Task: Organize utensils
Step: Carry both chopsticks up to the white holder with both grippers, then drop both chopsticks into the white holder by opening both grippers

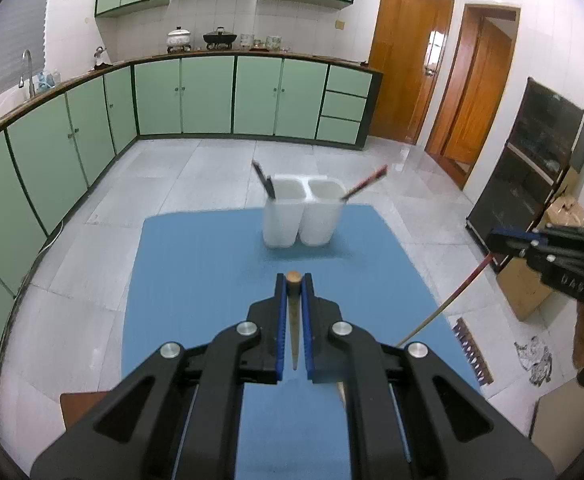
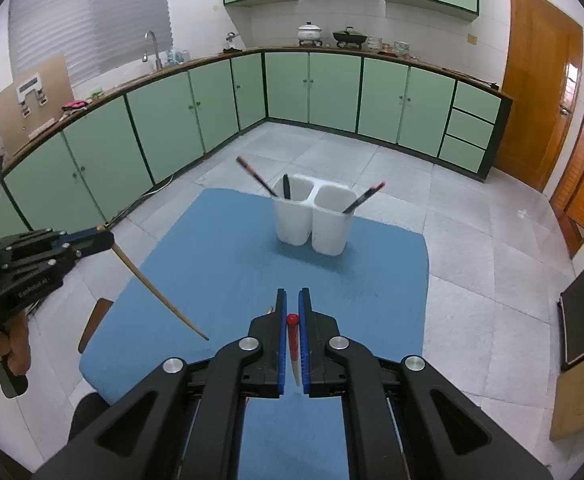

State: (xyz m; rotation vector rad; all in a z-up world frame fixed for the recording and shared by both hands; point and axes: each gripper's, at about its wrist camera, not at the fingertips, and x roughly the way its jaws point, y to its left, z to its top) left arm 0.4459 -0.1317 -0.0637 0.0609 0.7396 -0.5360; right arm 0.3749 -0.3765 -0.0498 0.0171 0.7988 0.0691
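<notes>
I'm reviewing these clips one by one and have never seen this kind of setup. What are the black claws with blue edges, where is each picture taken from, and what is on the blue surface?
There is no robot here. A person holds a hand-operated two-finger gripper in each hand, and each carries a wide-angle camera looking along its fingers. One picture is from the left gripper, the other from the right gripper; each also shows the other gripper off to its side.

The left gripper is shut on a wooden chopstick, seen at full length in the right camera's view. The right gripper is shut on a red-tipped chopstick.

On the blue mat stands a white two-compartment holder. It already contains a few dark utensils, leaning out of both compartments. The rest is a kitchen with green cabinets.
</notes>
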